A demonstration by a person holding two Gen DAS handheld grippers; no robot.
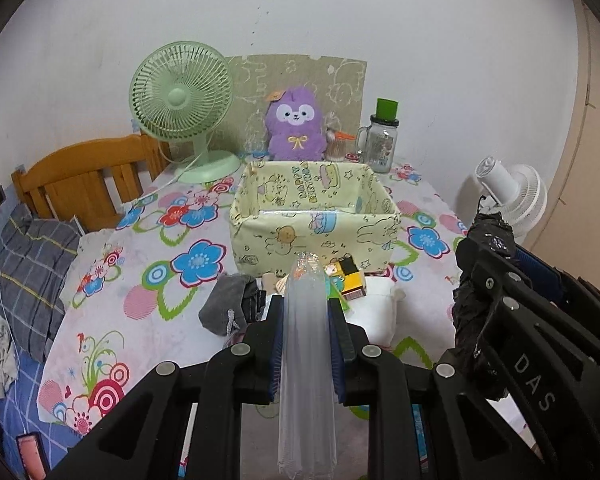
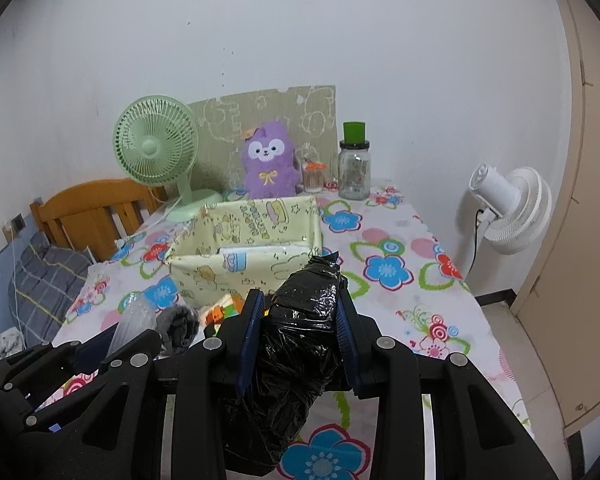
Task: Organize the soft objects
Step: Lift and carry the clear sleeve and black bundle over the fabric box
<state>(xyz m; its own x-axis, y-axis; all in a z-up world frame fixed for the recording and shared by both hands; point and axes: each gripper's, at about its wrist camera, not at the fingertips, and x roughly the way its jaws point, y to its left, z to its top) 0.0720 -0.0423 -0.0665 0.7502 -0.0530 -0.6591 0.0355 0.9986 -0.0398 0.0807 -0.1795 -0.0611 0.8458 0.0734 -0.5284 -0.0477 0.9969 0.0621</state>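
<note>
Here both grippers carry rolls toward the fabric box (image 1: 316,216) at 12 o'clock: left gripper (image 1: 306,344) is clamped on a clear bag roll (image 1: 306,360), right gripper (image 2: 298,344) on a black bag roll (image 2: 296,344).

White wall (image 2: 300,40) fills the upper frame. Wooden headboard (image 1: 88,184) and grey plaid pillow (image 1: 32,264) at left. White fan (image 2: 512,208) and beige door (image 2: 580,240) at right; tiled floor (image 2: 512,344) below.

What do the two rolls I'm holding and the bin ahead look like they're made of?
Left roll: thin translucent plastic film, frosted, faintly ribbed. Right roll: glossy black plastic film, crinkled with bright highlights, likely bin bags. Storage bin: pale yellow cartoon-print fabric, its sagging walls and rim suggest cloth; any stiffener can't be seen.
</note>
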